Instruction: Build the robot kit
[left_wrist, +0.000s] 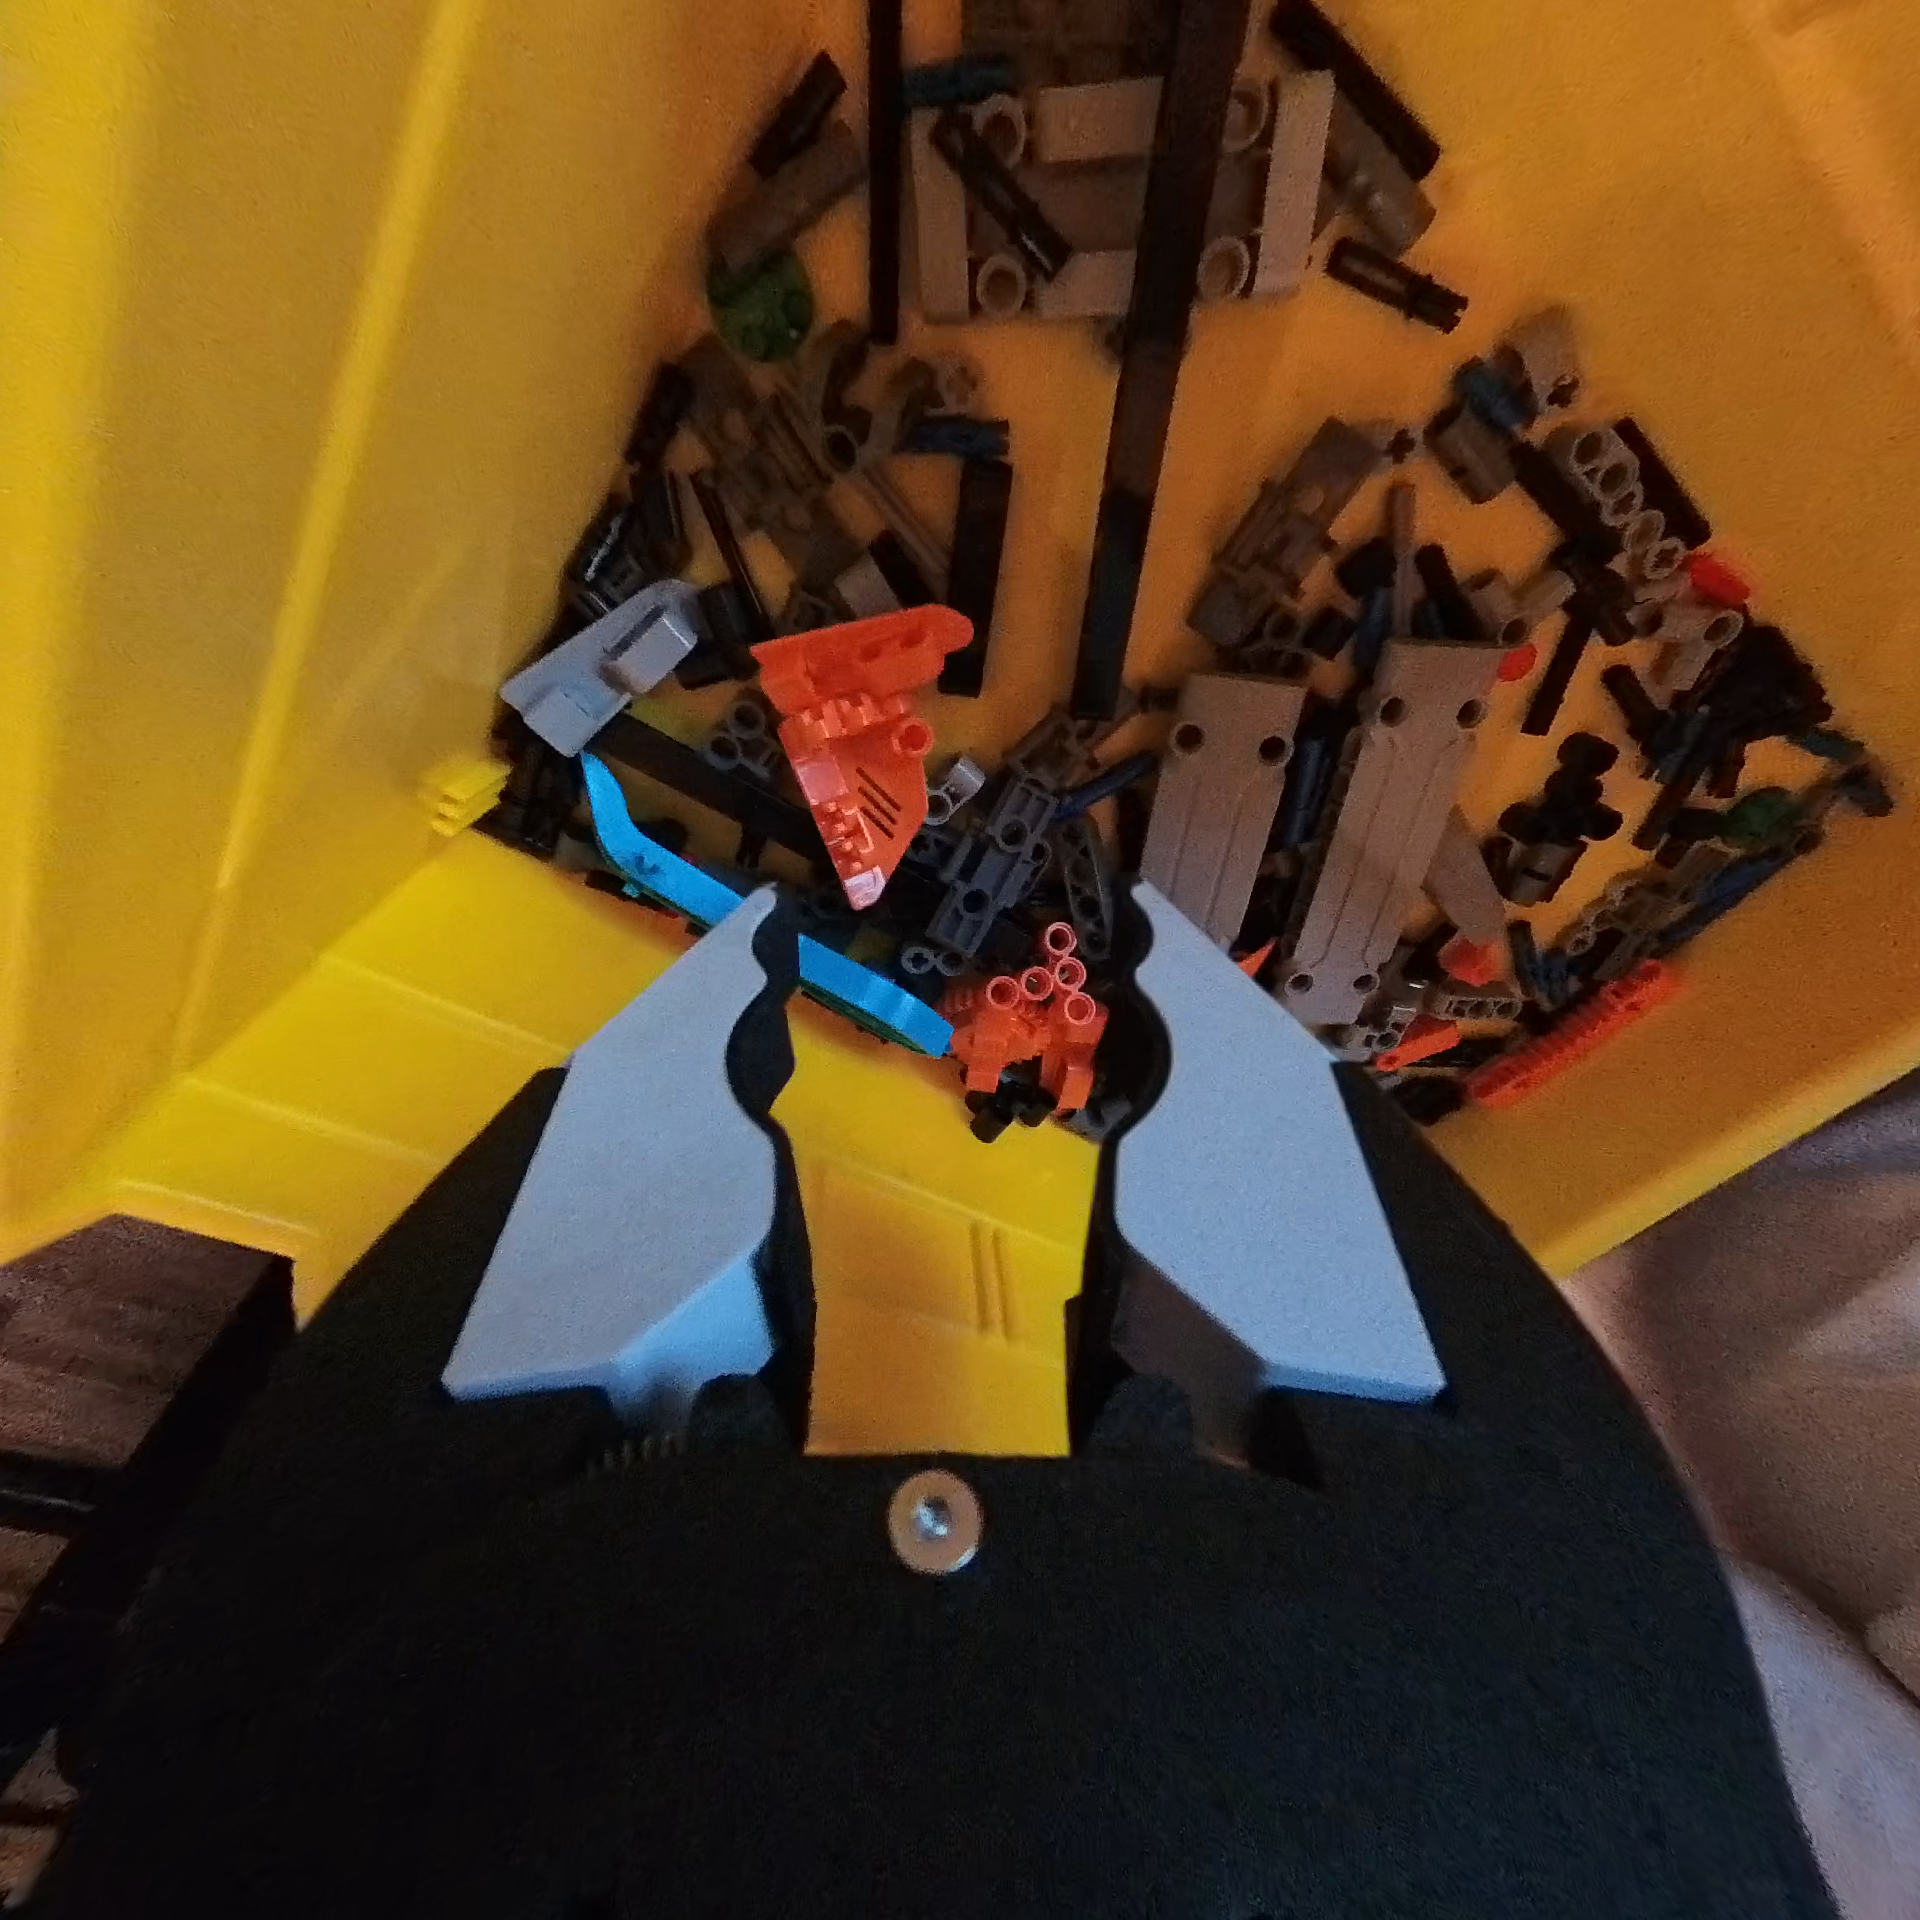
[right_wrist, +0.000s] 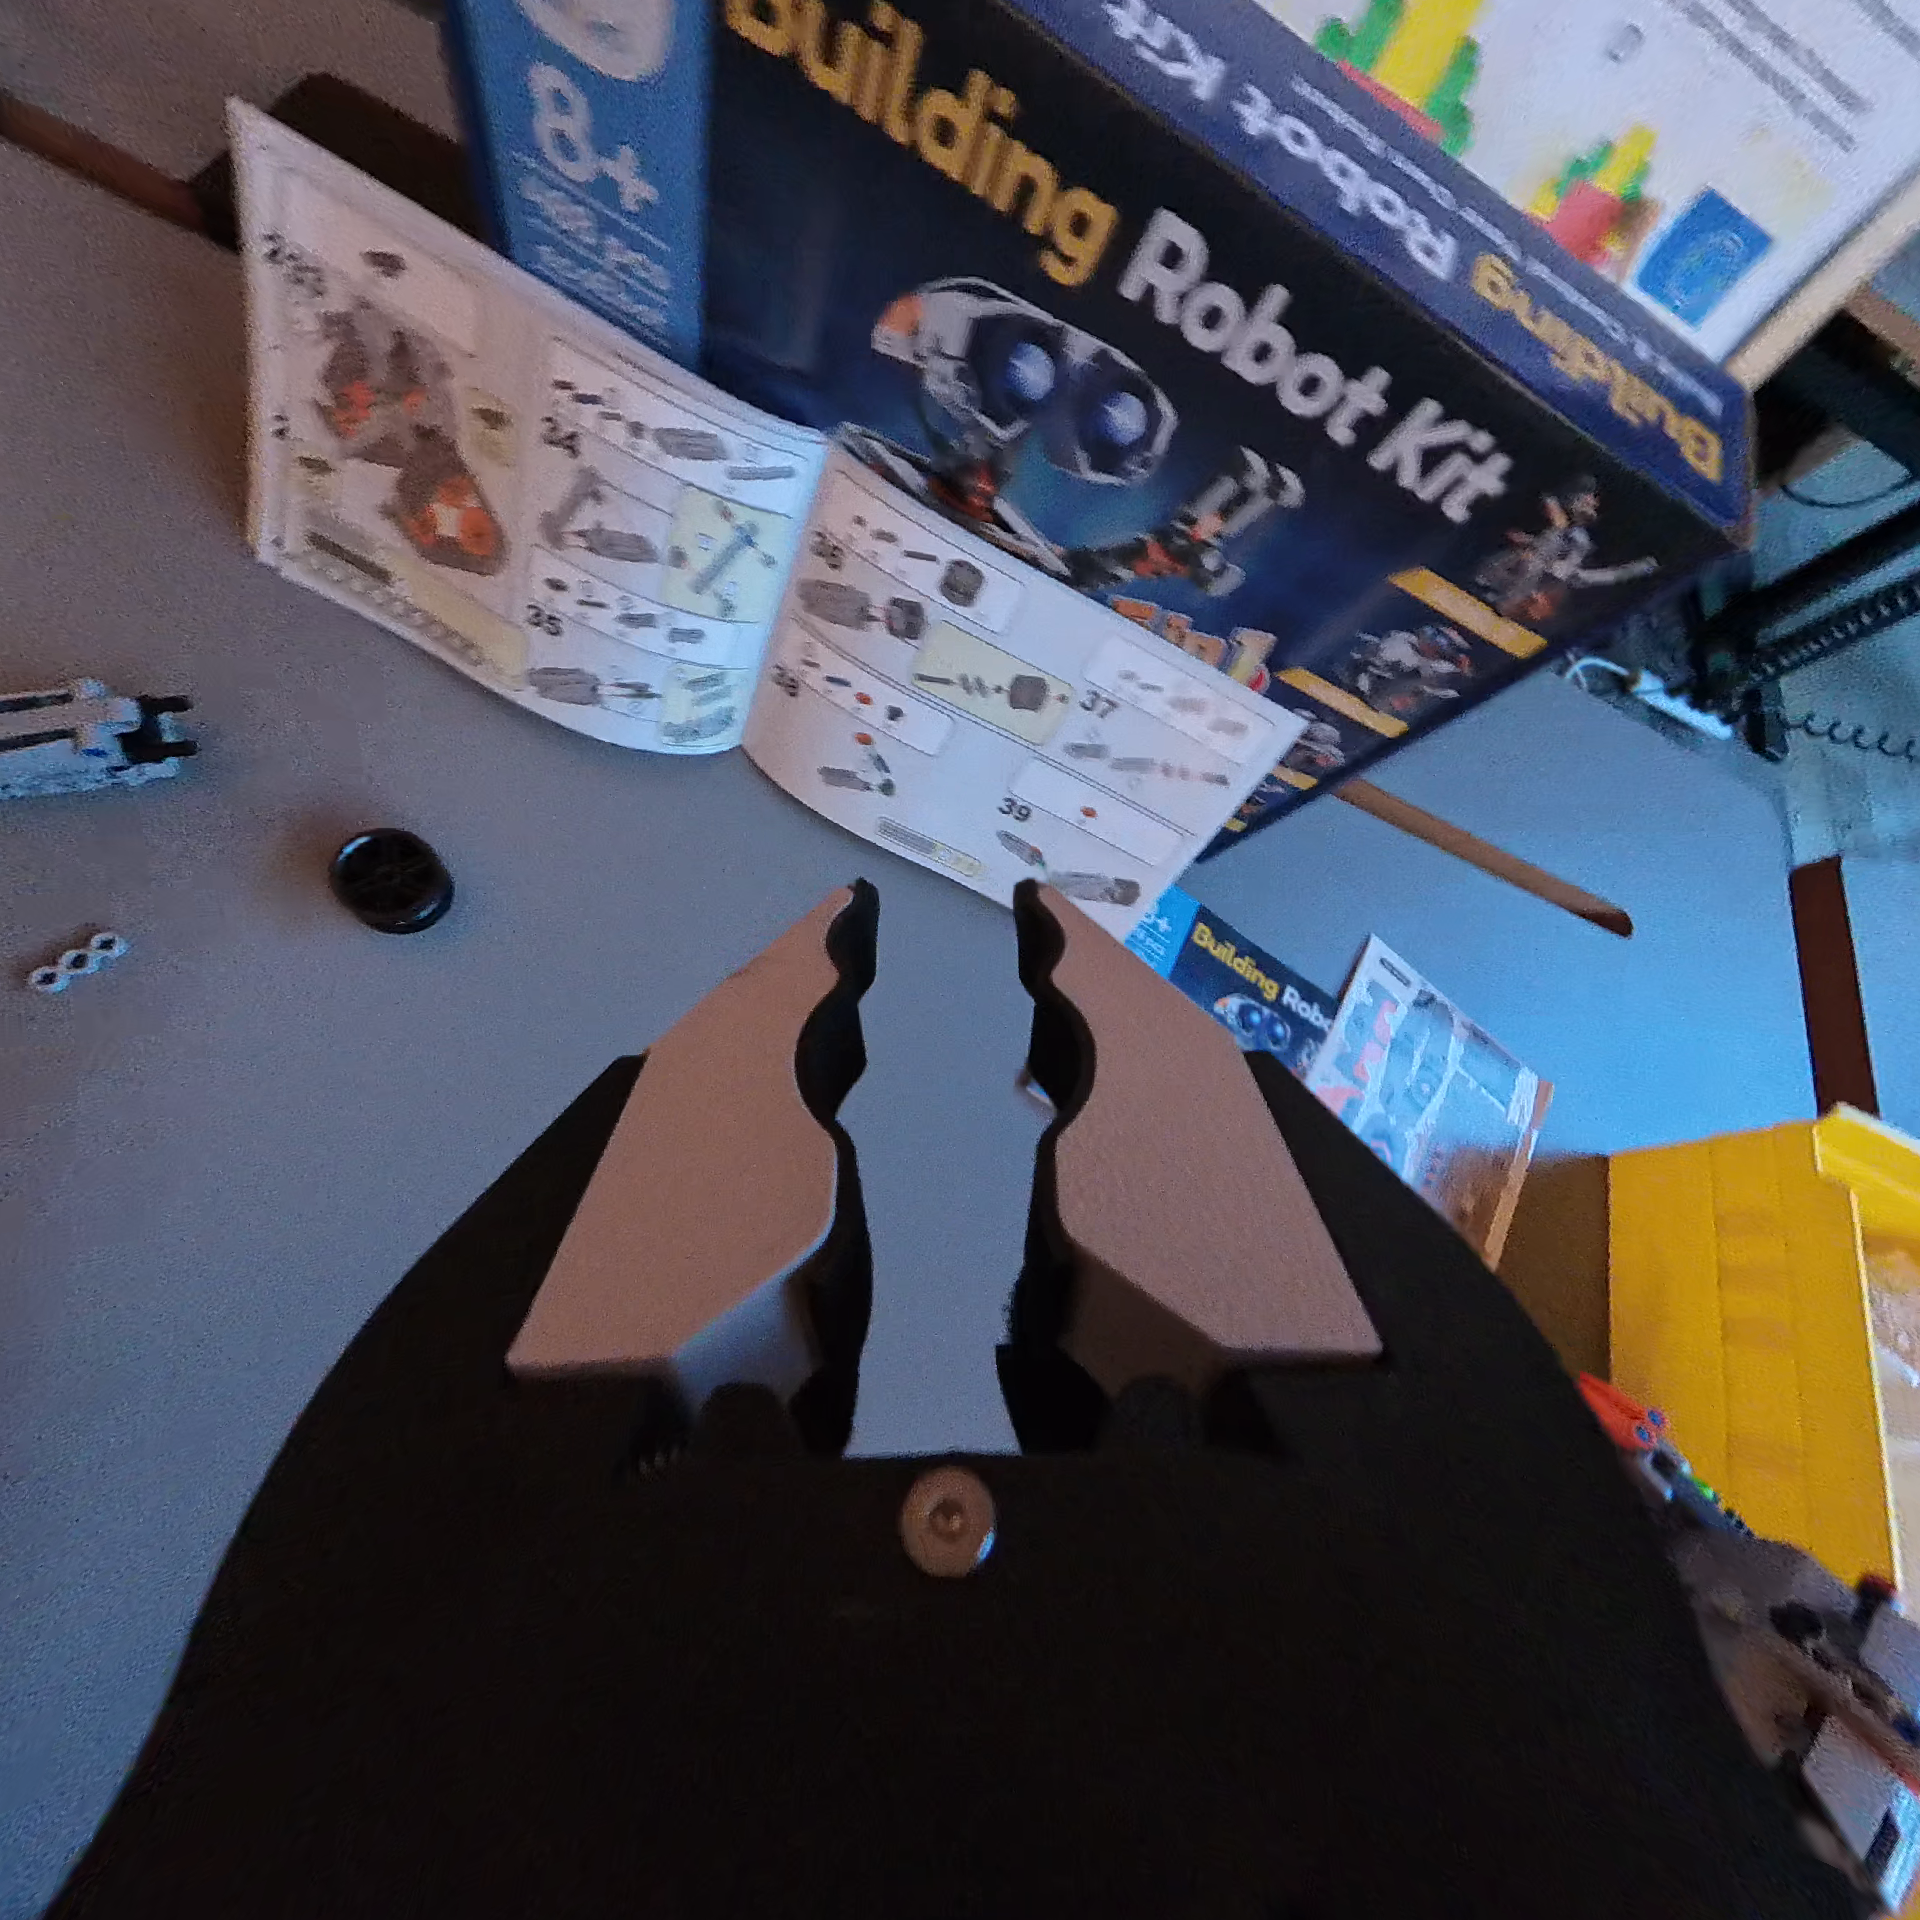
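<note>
My left gripper (left_wrist: 951, 914) tips down into the yellow bin (left_wrist: 312, 520), fingers spread wide and empty over an orange connector cluster (left_wrist: 1034, 1013) and blue curved piece (left_wrist: 727, 914). My right gripper (right_wrist: 943, 902) hangs above the grey bench (right_wrist: 312, 1143), fingers partly open and empty, pointing at the open instruction booklet (right_wrist: 665, 582).

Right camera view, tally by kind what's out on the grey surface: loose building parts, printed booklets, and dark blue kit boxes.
Loose building parts: 3 (white-and-black assembly, black wheel, small grey beam)
Printed booklets: 3 (open booklet, blue-covered leaflet, pale leaflet)
Dark blue kit box: 1
Total: 7
</note>
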